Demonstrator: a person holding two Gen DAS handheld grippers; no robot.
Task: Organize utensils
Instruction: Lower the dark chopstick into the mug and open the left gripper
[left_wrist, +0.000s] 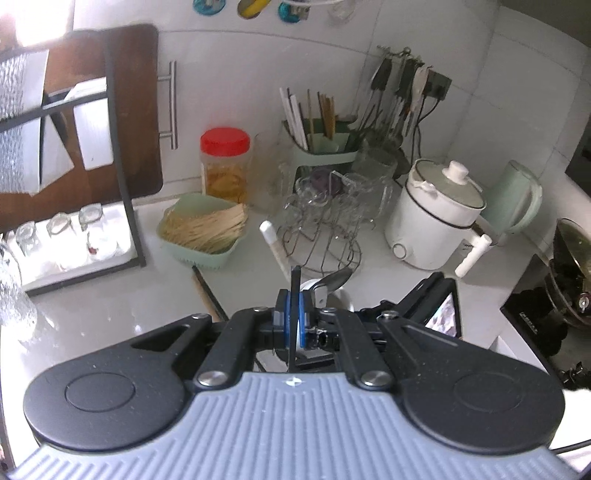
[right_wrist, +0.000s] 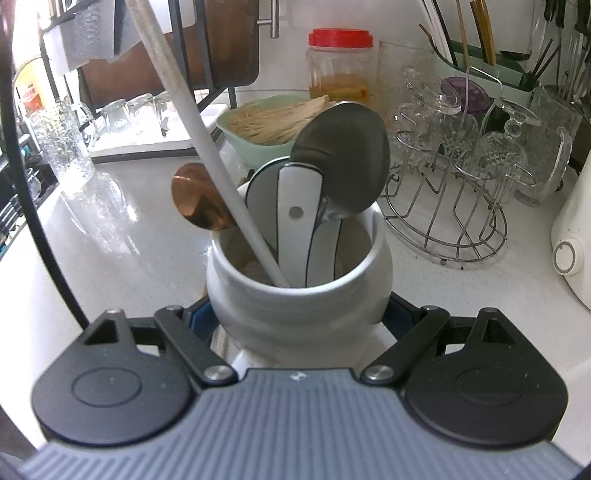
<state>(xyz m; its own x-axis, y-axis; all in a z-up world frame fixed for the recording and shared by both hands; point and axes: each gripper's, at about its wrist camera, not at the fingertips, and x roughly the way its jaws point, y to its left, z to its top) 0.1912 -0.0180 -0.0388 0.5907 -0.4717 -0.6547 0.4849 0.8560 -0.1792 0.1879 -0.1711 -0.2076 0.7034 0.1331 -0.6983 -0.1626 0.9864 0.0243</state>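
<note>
the right gripper (right_wrist: 299, 317) is clamped around a white crock (right_wrist: 295, 295) standing on the tabletop (right_wrist: 122, 236), with spoons (right_wrist: 341, 162) and a white handle (right_wrist: 207, 144) inside. the left gripper (left_wrist: 291, 321) pinches a thin black utensil (left_wrist: 294, 295) upright, just beside the crock.

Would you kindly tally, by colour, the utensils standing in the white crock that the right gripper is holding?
White utensils: 2, the long white handle and the white-and-grey handle
Grey metal spoon: 1
Copper spoon: 1
Total: 4 utensils in the white crock, which sits between the right gripper's fingers.
</note>
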